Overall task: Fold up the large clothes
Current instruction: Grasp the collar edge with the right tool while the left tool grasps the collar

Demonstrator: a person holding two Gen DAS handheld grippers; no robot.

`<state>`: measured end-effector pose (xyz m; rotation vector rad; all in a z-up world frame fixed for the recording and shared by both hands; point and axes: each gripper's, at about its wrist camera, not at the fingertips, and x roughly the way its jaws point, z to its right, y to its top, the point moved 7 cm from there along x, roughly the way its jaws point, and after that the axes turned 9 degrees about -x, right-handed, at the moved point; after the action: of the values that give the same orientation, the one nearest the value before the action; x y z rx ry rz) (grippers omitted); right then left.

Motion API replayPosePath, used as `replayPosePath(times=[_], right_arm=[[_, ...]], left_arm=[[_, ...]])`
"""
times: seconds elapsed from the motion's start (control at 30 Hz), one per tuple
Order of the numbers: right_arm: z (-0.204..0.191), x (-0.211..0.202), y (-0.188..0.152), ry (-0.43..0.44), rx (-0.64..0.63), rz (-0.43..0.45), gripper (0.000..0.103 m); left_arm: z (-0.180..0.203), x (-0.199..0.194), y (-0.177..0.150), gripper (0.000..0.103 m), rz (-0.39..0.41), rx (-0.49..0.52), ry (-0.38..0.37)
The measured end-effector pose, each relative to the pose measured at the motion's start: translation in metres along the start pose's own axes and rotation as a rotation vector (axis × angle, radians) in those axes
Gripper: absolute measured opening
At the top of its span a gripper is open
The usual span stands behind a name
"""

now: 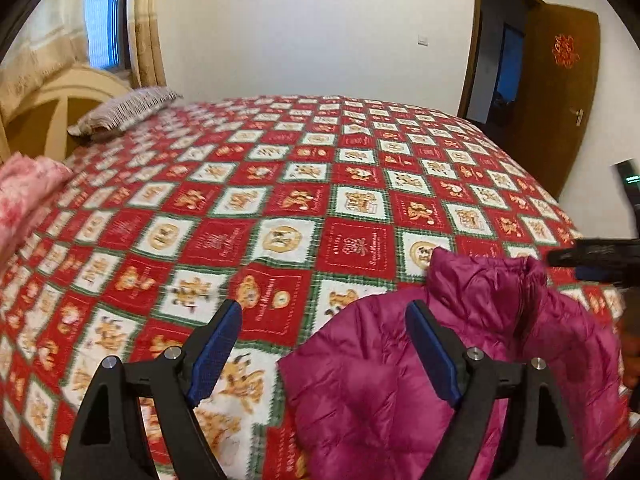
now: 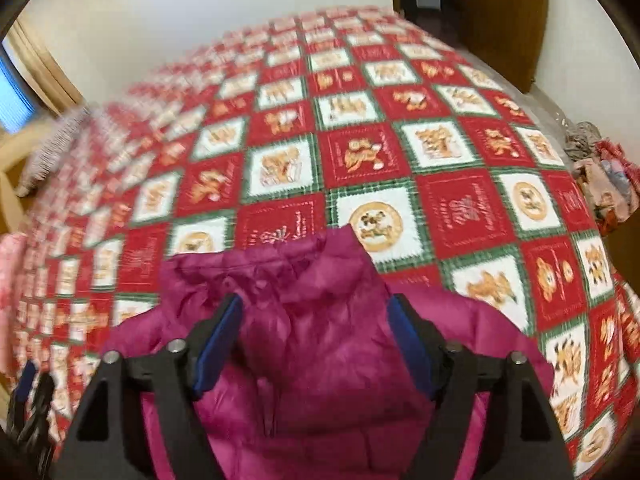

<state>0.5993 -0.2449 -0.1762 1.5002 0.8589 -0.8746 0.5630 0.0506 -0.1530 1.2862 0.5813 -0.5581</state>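
Observation:
A magenta quilted puffer jacket (image 1: 360, 380) lies on the near part of the bed's red, white and green patchwork quilt (image 1: 280, 184), its collar pointing away from me. My left gripper (image 1: 324, 312) hovers open over the jacket's left edge, one finger above the quilt and the other above the jacket, with nothing between the pads. My right gripper (image 2: 316, 304) is open above the jacket (image 2: 320, 360), just behind the collar, gripping nothing. In the left wrist view the right gripper (image 1: 592, 260) shows blurred at the right edge. The right wrist view catches the left gripper (image 2: 28, 392) at the lower left.
A striped pillow (image 1: 124, 114) lies at the far left by the cream headboard (image 1: 60, 108). A pink cloth (image 1: 24, 196) sits on the bed's left side. A pile of clothes (image 2: 604, 184) rests beyond the bed's right edge. A brown door (image 1: 560, 92) stands open at the back right.

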Motion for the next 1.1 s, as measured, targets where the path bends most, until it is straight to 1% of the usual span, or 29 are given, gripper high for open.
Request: replayPosePath(times=[0.1, 0.13, 0.2, 0.23, 0.27, 0.33, 0.37, 0.43, 0.5, 0.57, 0.67, 0.7, 0.77, 0.8, 0.9, 1.0, 1.07, 1.1], right_arm=[[-0.006, 0.033, 0.002, -0.046, -0.001, -0.087, 0.082], [-0.004, 0.038, 0.000, -0.053, 0.001, -0.104, 0.082], [0.000, 0.044, -0.006, -0.063, -0.013, -0.134, 0.078], [0.002, 0.044, -0.009, -0.060, -0.027, -0.140, 0.066], [0.005, 0.042, -0.013, -0.052, -0.039, -0.138, 0.041], [0.016, 0.035, -0.023, -0.021, -0.057, -0.143, 0.013], [0.023, 0.029, -0.028, -0.012, -0.056, -0.135, 0.013], [0.033, 0.016, -0.036, 0.012, -0.057, -0.106, 0.011], [0.045, 0.003, -0.048, 0.020, -0.063, -0.077, 0.010], [0.057, -0.003, -0.060, 0.014, -0.053, -0.053, 0.006], [0.073, 0.001, -0.076, -0.027, -0.037, -0.016, 0.006], [0.079, 0.007, -0.085, 0.003, -0.008, -0.007, 0.006], [0.083, 0.018, -0.095, 0.033, 0.026, -0.001, 0.003], [0.083, 0.017, -0.097, 0.025, 0.015, 0.036, 0.002], [0.080, 0.014, -0.098, 0.007, -0.004, 0.101, 0.002], [0.081, 0.014, -0.101, 0.006, 0.007, 0.167, 0.001], [0.079, 0.013, -0.102, -0.014, -0.009, 0.202, 0.001], [0.078, 0.013, -0.103, -0.019, -0.013, 0.218, 0.001]], left_arm=[[-0.001, 0.013, 0.000, 0.084, -0.038, -0.038, -0.028], [-0.001, 0.019, -0.001, 0.084, -0.059, -0.046, -0.026], [-0.002, 0.025, -0.002, 0.084, -0.069, -0.046, -0.015], [-0.001, 0.028, -0.002, 0.084, -0.070, -0.040, -0.011], [-0.001, 0.031, -0.002, 0.084, -0.072, -0.036, -0.004], [0.002, 0.036, -0.003, 0.084, -0.089, -0.040, 0.008], [0.005, 0.038, -0.004, 0.084, -0.101, -0.044, 0.007], [0.016, 0.039, -0.003, 0.084, -0.119, -0.035, -0.023], [0.032, 0.038, -0.002, 0.084, -0.120, 0.002, -0.037], [0.049, 0.036, 0.001, 0.084, -0.105, 0.051, -0.027], [0.075, 0.036, 0.006, 0.084, -0.084, 0.106, -0.016], [0.081, 0.038, 0.008, 0.084, -0.086, 0.110, -0.018], [0.095, 0.046, 0.012, 0.084, -0.101, 0.101, -0.012], [0.102, 0.051, 0.014, 0.084, -0.107, 0.091, -0.007], [0.123, 0.063, 0.015, 0.084, -0.130, 0.101, 0.008], [0.150, 0.072, 0.012, 0.084, -0.135, 0.142, 0.027], [0.167, 0.082, 0.007, 0.084, -0.150, 0.178, 0.054], [0.173, 0.088, 0.005, 0.084, -0.156, 0.196, 0.081]])
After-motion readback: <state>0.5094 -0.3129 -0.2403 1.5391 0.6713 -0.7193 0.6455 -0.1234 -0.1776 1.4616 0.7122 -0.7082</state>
